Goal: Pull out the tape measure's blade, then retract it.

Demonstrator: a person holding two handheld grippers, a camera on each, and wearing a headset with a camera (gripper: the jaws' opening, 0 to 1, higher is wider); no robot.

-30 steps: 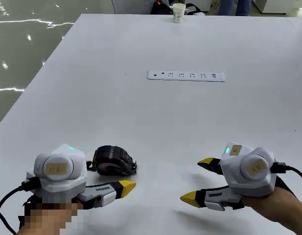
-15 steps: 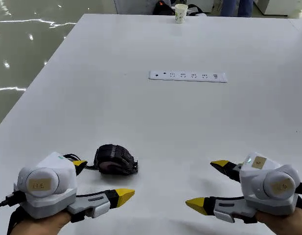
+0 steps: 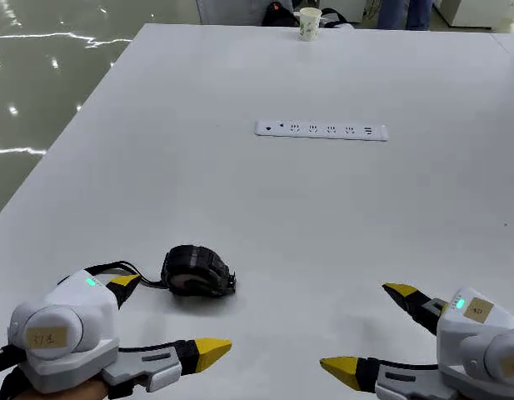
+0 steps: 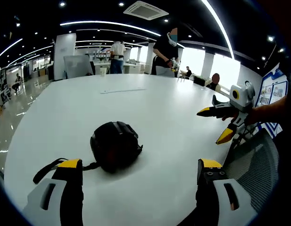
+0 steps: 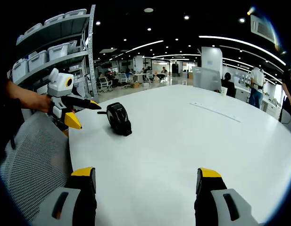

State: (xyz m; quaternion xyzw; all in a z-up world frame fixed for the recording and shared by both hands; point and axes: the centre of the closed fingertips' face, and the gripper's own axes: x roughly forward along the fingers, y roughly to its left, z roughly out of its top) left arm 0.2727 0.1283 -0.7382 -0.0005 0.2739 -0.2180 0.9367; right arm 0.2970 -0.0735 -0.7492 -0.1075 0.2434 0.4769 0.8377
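Observation:
A black tape measure (image 3: 195, 271) lies on the white table (image 3: 306, 200), its blade inside the case and a black wrist strap (image 3: 115, 268) trailing to its left. My left gripper (image 3: 167, 312) is open at the near left, its yellow-tipped jaws just short of the case. In the left gripper view the tape measure (image 4: 115, 145) sits a little ahead of that gripper (image 4: 138, 169). My right gripper (image 3: 375, 327) is open at the near right, holding nothing. The right gripper view shows the tape measure (image 5: 119, 119) well ahead of my right gripper (image 5: 146, 179).
A white power strip (image 3: 321, 130) lies across the middle of the table. A paper cup (image 3: 309, 22) stands at the far edge. The table's left edge drops to a glossy floor (image 3: 40, 75). People stand beyond the far end.
Both grippers have drawn back toward me and lower in the head view, away from the tape measure. The tape measure has stayed where it was.

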